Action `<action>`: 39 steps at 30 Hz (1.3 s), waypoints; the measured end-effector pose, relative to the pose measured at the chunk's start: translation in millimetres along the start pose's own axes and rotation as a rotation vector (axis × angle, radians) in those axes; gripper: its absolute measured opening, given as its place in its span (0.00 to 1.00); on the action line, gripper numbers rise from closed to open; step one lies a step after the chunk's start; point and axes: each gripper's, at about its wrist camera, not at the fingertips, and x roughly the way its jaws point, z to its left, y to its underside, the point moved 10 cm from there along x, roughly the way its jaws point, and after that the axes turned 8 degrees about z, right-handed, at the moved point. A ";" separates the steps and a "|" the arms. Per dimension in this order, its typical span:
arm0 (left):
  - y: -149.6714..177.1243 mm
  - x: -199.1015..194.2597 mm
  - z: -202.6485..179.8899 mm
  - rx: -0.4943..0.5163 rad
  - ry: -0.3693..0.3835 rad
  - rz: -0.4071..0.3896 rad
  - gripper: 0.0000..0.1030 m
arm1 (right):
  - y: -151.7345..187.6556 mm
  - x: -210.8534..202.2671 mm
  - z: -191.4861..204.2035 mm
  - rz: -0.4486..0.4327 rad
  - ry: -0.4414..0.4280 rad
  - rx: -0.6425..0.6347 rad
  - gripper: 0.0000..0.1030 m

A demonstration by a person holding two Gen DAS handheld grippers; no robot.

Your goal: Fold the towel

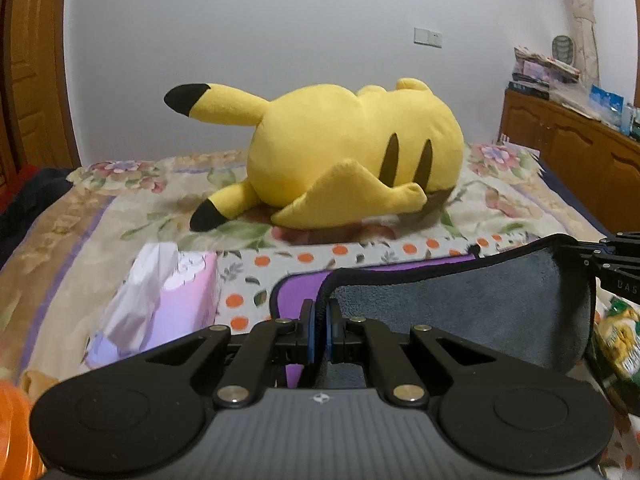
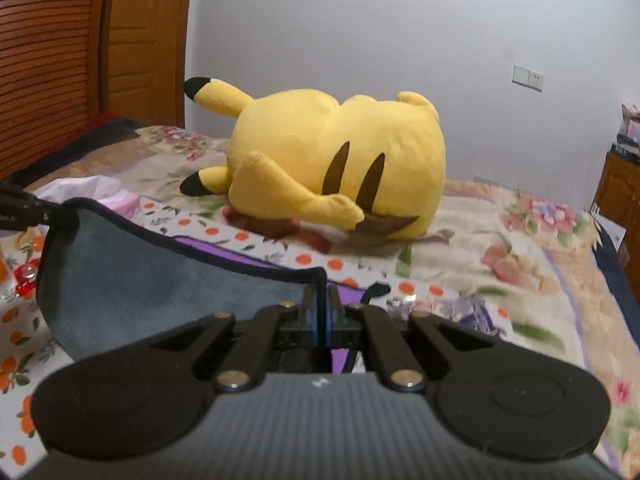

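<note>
Left wrist view: the left gripper (image 1: 320, 322) has its blue pads closed on the black-piped edge of the towel (image 1: 460, 312), a grey cloth with a purple reverse. From this pinch the raised hem runs rightward to the right gripper (image 1: 600, 258), seen at the frame edge clamping the other corner. The grey panel hangs slack between the two, while the purple part lies flat on the floral bedspread (image 1: 100, 216) below. A pink tissue pack (image 1: 160, 300) sits just left of the towel; a yellow Pikachu plush (image 1: 352, 152) lies well beyond it.

Right wrist view: the right gripper (image 2: 320, 312) is likewise shut on a hemmed corner of the towel (image 2: 160, 292), with the cloth sagging leftward toward the left gripper (image 2: 24, 208), which pinches the far corner. The Pikachu plush (image 2: 340, 168) lies ahead on the floral bedspread (image 2: 520, 260).

Step in hand, as judged: one edge is lifted by both corners, the fold carried but not yet laid. The next move calls for both grippers to travel forward together, keeping the hem taut and level, then lower it onto the opposite edge so that the corners meet before release. Uneven travel would skew the fold.
</note>
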 end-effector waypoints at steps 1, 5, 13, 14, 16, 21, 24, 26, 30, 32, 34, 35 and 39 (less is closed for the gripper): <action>-2.4 1.8 1.1 -0.003 -0.004 -0.003 0.06 | -3.1 2.9 -0.8 -0.003 0.003 -0.006 0.04; -12.8 12.5 4.5 -0.001 -0.027 -0.009 0.06 | -13.1 14.4 -4.0 -0.013 0.014 -0.025 0.04; -31.4 27.5 9.1 0.013 -0.059 -0.037 0.06 | -26.5 37.9 -9.7 -0.016 0.028 -0.011 0.04; -33.6 30.0 10.0 0.014 -0.065 -0.039 0.06 | -27.8 41.3 -9.8 -0.015 0.032 -0.011 0.04; -37.5 35.1 11.4 0.013 -0.075 -0.042 0.06 | -29.9 48.8 -9.6 -0.010 0.039 -0.010 0.04; -42.0 53.9 13.2 0.012 -0.097 -0.040 0.06 | -31.0 67.6 -10.7 0.012 0.051 -0.007 0.04; -41.2 67.3 15.0 0.008 -0.109 -0.034 0.06 | -27.3 80.7 -11.5 0.039 0.068 -0.016 0.04; -38.5 77.1 15.9 0.001 -0.110 -0.022 0.06 | -23.8 88.9 -12.4 0.058 0.071 -0.013 0.04; -29.4 94.7 15.3 0.013 -0.122 0.002 0.06 | -14.1 103.7 -12.6 0.104 0.071 -0.002 0.04; -25.4 103.1 14.2 0.015 -0.122 0.016 0.06 | -9.1 110.0 -11.8 0.130 0.071 0.000 0.04; -20.7 109.7 12.9 0.017 -0.119 0.031 0.06 | -6.2 113.5 -10.1 0.139 0.078 -0.010 0.04; -18.4 112.8 12.2 0.021 -0.122 0.038 0.06 | -4.2 115.5 -9.2 0.149 0.080 -0.013 0.04; -13.1 120.3 11.7 0.025 -0.124 0.053 0.06 | -0.6 119.5 -7.2 0.162 0.085 -0.015 0.04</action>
